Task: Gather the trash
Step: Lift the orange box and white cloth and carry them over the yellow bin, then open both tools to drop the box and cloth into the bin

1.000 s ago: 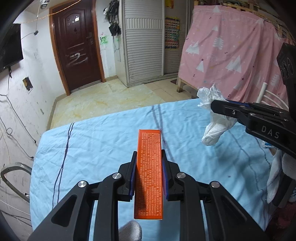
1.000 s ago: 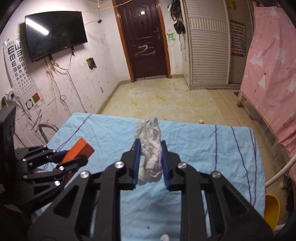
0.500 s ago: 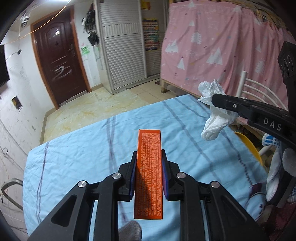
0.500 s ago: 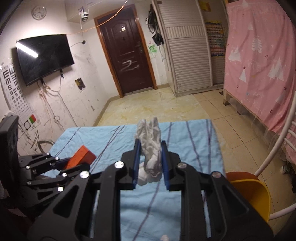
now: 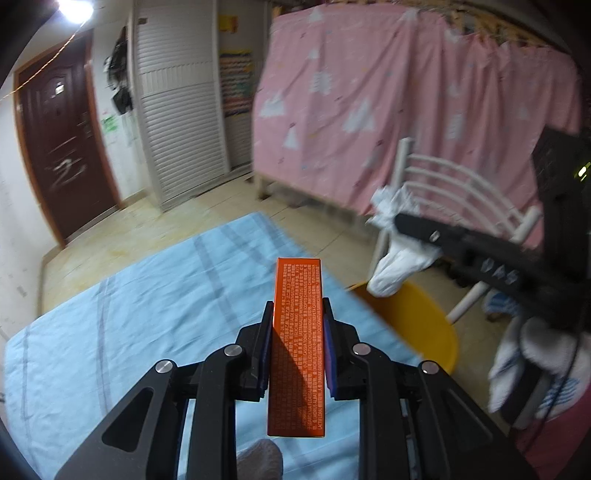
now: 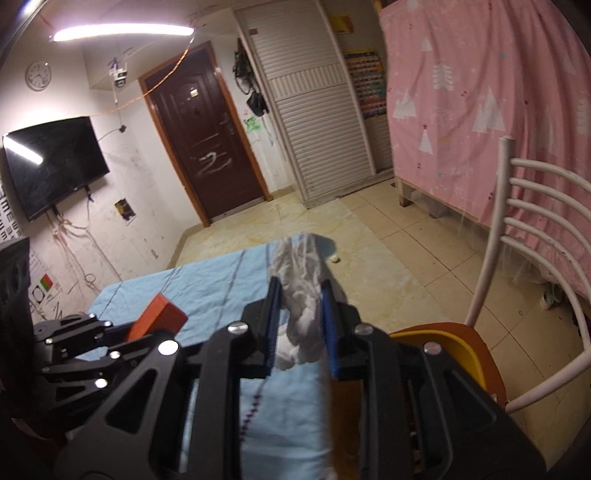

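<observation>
Both grippers have swung right since a second ago. The left gripper stays clamped on the orange box over the blue sheet. The right gripper stays clamped on the white tissue, now near the yellow chair.

A ceiling strip light glared across the upper left of the right wrist view, reflected in the wall television. A blown-out lamp flared at the left view's top left. Motion blur smeared the pink curtain; fisheye bending and dark vignetting ringed both frames.
</observation>
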